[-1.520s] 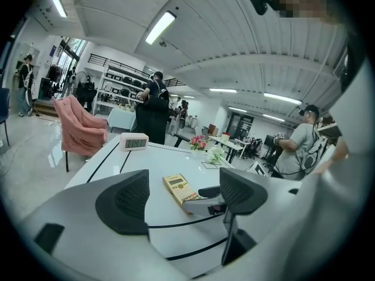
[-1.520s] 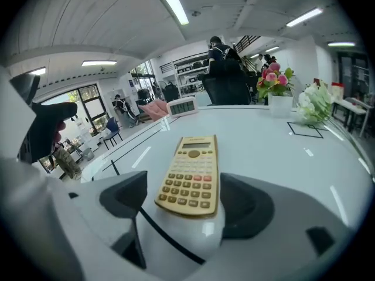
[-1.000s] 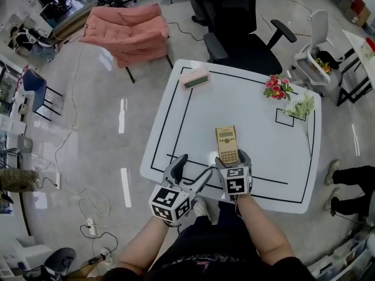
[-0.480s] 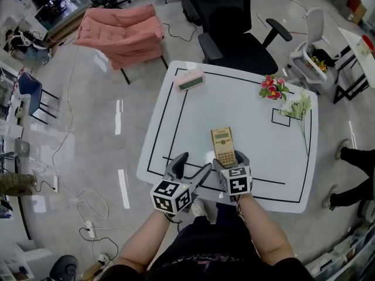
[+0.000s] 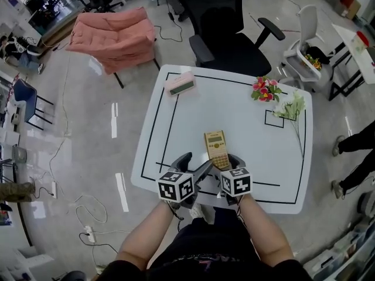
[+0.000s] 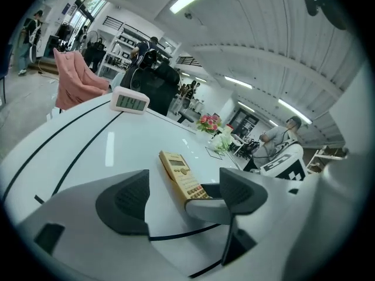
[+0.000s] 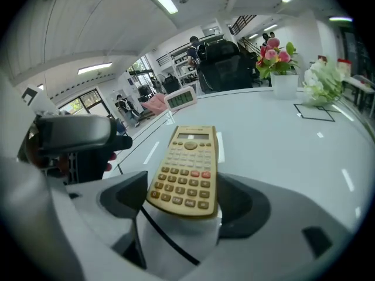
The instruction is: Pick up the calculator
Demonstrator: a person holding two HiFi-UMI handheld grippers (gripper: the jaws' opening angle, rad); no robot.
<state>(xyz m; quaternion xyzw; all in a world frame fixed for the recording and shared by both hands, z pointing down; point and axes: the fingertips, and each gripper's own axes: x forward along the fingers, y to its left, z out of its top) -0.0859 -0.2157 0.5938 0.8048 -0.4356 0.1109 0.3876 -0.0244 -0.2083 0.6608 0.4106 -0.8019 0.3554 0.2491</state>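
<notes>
Tan rectangular plastic calculator (image 5: 217,150), keys up, at 6 o'clock on the white table (image 5: 246,104), display end pointing toward 12 o'clock.

The left gripper (image 5: 195,163) and the right gripper (image 5: 226,164) have the same look: a light grey body and two grey jaws with dark, finely textured pads (image 6: 124,199) inside. At the 6 o'clock end of each in the head view is a cube (image 5: 177,186) with black-and-white square markers. The person wears a black top (image 5: 176,256) with a little pink print, and the forearms are uncovered.
</notes>
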